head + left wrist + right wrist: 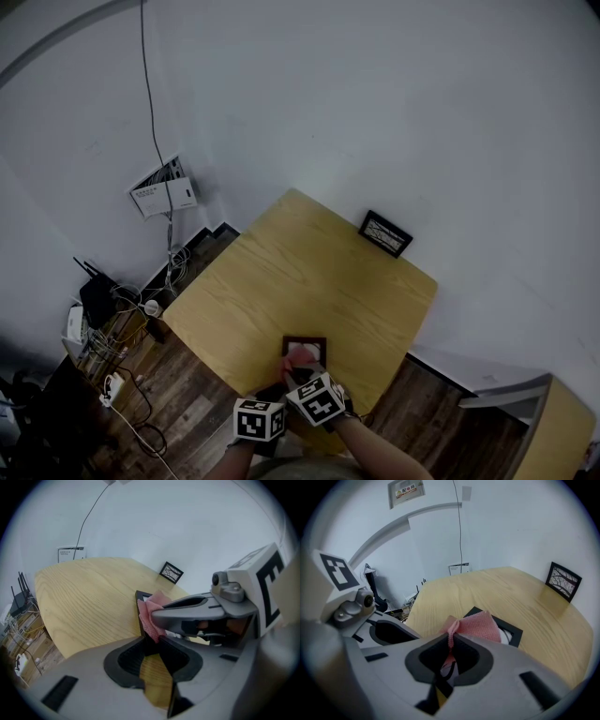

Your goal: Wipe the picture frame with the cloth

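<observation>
A small dark picture frame [306, 341] lies flat near the front edge of the wooden table [309, 272]. A pink cloth [480, 625] rests on its glass. My right gripper [451, 641] is shut on a bunched fold of the cloth, over the frame [513, 632]. My left gripper [151, 646] is shut on the near edge of the frame [139, 604], with the cloth [151, 616] just beyond its jaws. In the head view both grippers sit side by side at the table's front, left [279, 382] and right [298, 371].
A second black picture frame [384, 233] stands at the table's far edge against the white wall. Cables, a router and boxes [103, 319] clutter the floor to the left. A wooden cabinet [562, 422] stands at the lower right.
</observation>
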Action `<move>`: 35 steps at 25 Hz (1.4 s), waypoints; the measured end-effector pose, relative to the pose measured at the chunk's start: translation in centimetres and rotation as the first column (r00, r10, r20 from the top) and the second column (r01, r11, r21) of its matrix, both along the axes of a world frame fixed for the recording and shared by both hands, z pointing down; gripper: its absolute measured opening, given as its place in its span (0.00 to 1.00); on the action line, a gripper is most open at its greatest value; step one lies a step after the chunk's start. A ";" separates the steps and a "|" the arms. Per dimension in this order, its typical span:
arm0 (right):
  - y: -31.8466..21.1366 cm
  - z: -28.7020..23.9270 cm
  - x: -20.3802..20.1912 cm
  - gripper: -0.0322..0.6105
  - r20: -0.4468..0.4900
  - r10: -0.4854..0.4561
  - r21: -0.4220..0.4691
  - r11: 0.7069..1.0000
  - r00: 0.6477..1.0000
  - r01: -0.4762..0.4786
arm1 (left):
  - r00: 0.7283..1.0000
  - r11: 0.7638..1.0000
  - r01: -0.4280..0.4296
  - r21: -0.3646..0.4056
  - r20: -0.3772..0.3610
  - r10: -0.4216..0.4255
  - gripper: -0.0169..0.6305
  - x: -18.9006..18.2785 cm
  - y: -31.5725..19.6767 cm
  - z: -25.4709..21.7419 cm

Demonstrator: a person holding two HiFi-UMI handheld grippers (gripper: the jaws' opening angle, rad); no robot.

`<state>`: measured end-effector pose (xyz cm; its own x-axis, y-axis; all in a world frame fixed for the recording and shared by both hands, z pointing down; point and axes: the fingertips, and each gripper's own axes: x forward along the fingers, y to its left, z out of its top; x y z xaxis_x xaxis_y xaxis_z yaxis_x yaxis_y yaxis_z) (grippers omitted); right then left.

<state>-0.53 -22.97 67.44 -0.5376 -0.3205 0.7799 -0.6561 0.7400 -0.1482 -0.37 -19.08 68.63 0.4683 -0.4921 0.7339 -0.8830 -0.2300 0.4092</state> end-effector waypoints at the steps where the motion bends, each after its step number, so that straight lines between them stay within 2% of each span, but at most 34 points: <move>1: 0.0 -0.2 -0.1 0.07 0.005 -0.001 0.005 1.000 1.000 0.001 | 1.000 1.000 0.002 0.000 0.000 -0.002 0.17 0.0 0.0 0.0; 9: 0.4 -3.0 0.8 0.07 0.049 0.015 0.084 0.996 0.999 -0.020 | 0.999 1.000 0.030 0.001 -0.015 -0.030 0.16 -0.1 0.0 -0.2; 13: 1.0 -5.2 1.9 0.07 0.101 0.056 0.127 0.989 0.993 -0.069 | 0.999 0.999 0.046 0.028 -0.008 -0.046 0.13 -0.3 0.1 -1.0; 21: 2.0 -10.4 5.7 0.07 0.215 0.166 0.232 0.949 0.963 -0.215 | 0.994 0.989 0.099 0.109 -0.054 -0.093 0.12 -0.7 1.2 -4.9; 24: 2.7 -12.0 6.8 0.07 0.252 0.198 0.239 0.936 0.947 -0.259 | 0.994 0.985 0.101 0.143 -0.060 -0.093 0.10 -0.5 1.7 -6.5; 27: 3.6 -13.3 7.7 0.07 0.293 0.233 0.236 0.922 0.927 -0.307 | 0.996 0.977 0.087 0.193 -0.052 -0.078 0.07 -0.2 2.1 -8.2; 32: 5.4 -14.9 8.3 0.07 0.313 0.265 0.272 0.895 0.912 -0.354 | 1.000 0.958 0.011 0.286 -0.012 -0.008 0.04 -0.2 2.6 -11.1; 35: 7.1 -15.8 8.3 0.07 0.320 0.291 0.297 0.873 0.902 -0.387 | 0.999 0.950 -0.035 0.309 -0.028 0.046 0.04 -0.1 3.7 -12.4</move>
